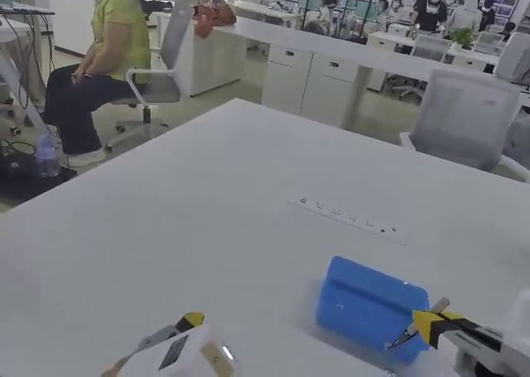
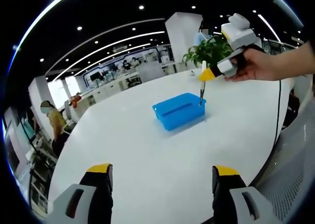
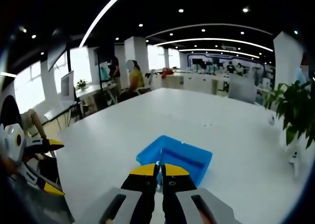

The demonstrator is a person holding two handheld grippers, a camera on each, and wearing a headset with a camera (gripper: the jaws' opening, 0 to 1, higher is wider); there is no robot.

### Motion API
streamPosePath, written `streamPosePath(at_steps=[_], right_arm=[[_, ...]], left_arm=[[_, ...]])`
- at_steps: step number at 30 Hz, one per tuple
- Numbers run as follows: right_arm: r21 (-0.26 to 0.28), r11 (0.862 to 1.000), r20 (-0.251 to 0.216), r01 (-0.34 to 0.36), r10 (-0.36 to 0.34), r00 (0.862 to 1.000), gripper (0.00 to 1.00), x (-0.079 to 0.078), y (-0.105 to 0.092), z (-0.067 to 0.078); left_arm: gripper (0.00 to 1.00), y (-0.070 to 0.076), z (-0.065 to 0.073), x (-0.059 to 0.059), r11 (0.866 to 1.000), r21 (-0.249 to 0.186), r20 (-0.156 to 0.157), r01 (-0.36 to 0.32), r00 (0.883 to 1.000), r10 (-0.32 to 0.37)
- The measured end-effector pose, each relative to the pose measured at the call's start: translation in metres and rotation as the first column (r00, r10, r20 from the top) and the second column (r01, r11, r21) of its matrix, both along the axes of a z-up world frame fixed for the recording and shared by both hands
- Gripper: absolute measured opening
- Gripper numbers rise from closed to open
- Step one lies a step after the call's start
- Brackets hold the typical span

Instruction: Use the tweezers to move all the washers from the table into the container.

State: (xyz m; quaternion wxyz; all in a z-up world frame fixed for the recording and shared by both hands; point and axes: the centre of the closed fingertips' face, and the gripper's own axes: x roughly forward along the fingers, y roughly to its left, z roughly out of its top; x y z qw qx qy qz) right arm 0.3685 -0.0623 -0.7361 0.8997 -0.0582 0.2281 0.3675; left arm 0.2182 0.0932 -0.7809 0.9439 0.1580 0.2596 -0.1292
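The right gripper (image 3: 161, 169) is clamping the tweezers (image 2: 201, 92), whose tips are reaching the head view's 5 o'clock rim of the blue container (image 1: 364, 304); contents indiscernible. The left gripper (image 2: 162, 171) is gaping wide, holding nothing.

The container (image 1: 368, 309) is smooth blue plastic with slight sheen; the table (image 1: 207, 211) is smooth matt white; the tweezers (image 2: 201, 95) are metal

White table (image 1: 207, 195) bears blue container (image 1: 368, 306).
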Motion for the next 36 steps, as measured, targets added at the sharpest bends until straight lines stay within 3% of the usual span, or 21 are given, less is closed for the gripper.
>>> streamPosePath(at_steps=[8, 14, 27, 36], right_arm=[[0.001, 1.0, 0.039, 0.008, -0.008, 0.999, 0.0, 0.022, 0.006, 0.01], [-0.018, 1.0, 0.053, 0.017, -0.016, 0.998, 0.0, 0.032, 0.014, 0.007], [-0.108, 0.994, 0.01, 0.013, -0.012, 1.0, 0.0, 0.052, 0.026, -0.033], [-0.124, 0.992, -0.025, 0.018, -0.021, 0.999, 0.0, 0.063, 0.026, -0.053]], left_arm=[[0.86, 0.0, 0.0, 0.0, 1.0, -0.014, 0.0, -0.002, 1.0, 0.002], [0.86, -0.001, 0.0, 0.0, 1.0, -0.013, -0.003, -0.001, 1.0, 0.001], [0.85, 0.0, -0.003, 0.001, 1.0, -0.006, -0.017, -0.004, 1.0, 0.004], [0.85, 0.0, -0.005, 0.001, 1.0, 0.0, -0.024, -0.007, 1.0, 0.007]])
